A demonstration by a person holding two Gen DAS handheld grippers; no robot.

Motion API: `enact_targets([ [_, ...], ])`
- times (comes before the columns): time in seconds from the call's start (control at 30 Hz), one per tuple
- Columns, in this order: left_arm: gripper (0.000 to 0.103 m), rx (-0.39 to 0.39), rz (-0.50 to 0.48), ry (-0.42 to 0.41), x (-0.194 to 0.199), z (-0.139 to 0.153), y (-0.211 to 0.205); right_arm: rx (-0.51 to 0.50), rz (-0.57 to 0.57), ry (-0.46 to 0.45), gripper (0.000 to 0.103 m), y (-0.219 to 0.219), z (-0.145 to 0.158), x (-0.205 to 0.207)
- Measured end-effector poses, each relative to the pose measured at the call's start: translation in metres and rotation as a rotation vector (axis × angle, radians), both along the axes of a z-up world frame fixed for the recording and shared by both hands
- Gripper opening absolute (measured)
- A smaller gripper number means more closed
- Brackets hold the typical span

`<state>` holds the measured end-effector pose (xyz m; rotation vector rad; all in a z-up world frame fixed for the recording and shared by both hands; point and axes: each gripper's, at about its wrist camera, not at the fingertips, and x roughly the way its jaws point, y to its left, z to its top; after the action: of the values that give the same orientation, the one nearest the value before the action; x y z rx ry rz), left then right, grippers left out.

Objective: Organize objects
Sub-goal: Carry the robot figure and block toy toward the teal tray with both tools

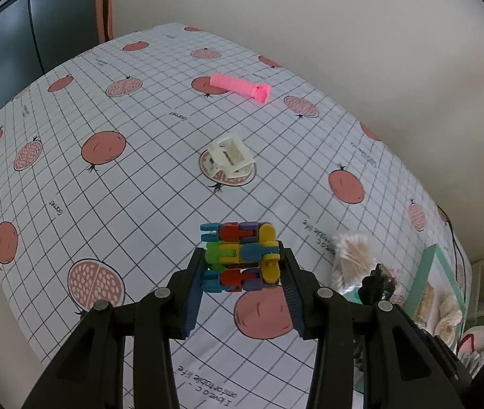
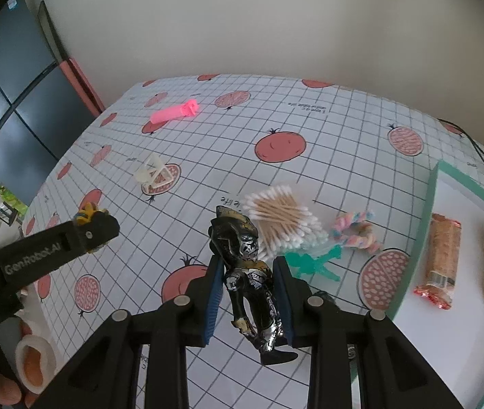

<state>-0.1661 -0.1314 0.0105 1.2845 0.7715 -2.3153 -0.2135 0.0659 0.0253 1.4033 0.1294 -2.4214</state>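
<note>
- My left tool [image 1: 242, 262] is clamped on a multicoloured block toy [image 1: 240, 255], held above the table [image 1: 139, 177] at lower centre of the left view.
- My right tool [image 2: 248, 279] grips a black and silver figure [image 2: 250, 272] by its torso, at lower centre.
- A pink comb [image 1: 240, 87] lies toward the top; a white clip [image 1: 230, 156] sits mid-frame.
- Cotton swabs [image 2: 281, 216] lie just beyond the figure; a teal-edged tray [image 2: 433, 187] sits right.
</note>
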Motion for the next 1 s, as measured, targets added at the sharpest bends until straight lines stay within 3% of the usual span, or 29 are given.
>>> enact_targets([
  [0.53, 0.044, 0.047, -0.132, 0.036, -0.021, 0.013, 0.077, 0.006, -0.142, 0.025, 0.032, 0.08, 0.03, 0.0],
  [1.0, 0.044, 0.077, -0.315, 0.044, -0.038, 0.017, 0.174, 0.057, -0.325, -0.014, 0.032, 0.174, 0.03, 0.003],
])
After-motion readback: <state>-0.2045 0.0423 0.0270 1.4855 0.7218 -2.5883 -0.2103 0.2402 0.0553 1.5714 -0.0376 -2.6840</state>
